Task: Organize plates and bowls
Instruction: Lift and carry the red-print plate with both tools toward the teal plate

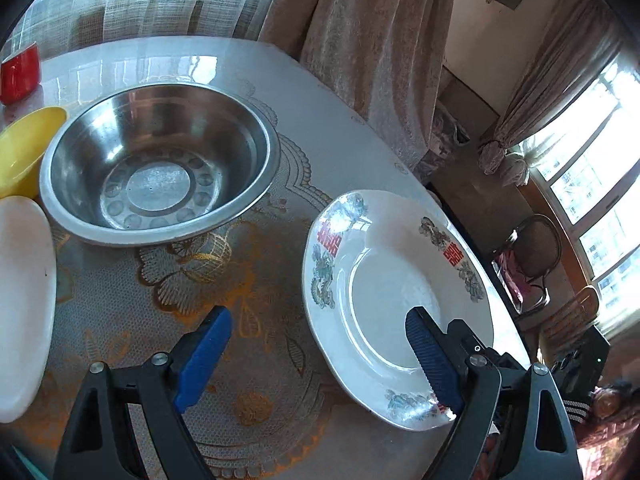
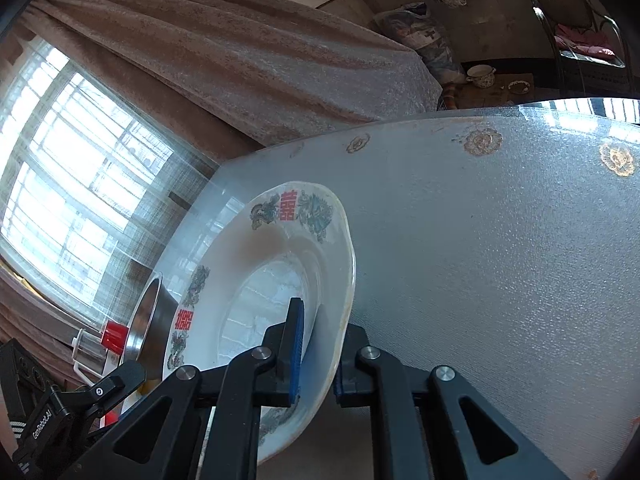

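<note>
**Right gripper clamps the patterned plate; left gripper hangs spread**

Over the table (image 1: 256, 92), in the left wrist view, the left gripper (image 1: 320, 344) tilts downward with its blue pads wide apart, grasping nothing. One pad hangs above the patterned plate (image 1: 384, 264); the steel bowl (image 1: 160, 160) sits beyond, beside a yellow bowl (image 1: 24, 148) and a white plate (image 1: 20, 304).

In the right wrist view, the right gripper (image 2: 318, 356) is clenched on the near rim of the patterned plate (image 2: 260, 264), one finger (image 2: 294, 344) inside the rim and one beneath.

We see white plate (image 1: 384, 280) with red characters and dragon motifs near table edge, its rim clamped; steel bowl (image 1: 160, 164) upright beside yellow bowl (image 1: 24, 148), plain white plate (image 1: 20, 304) nearby
</note>
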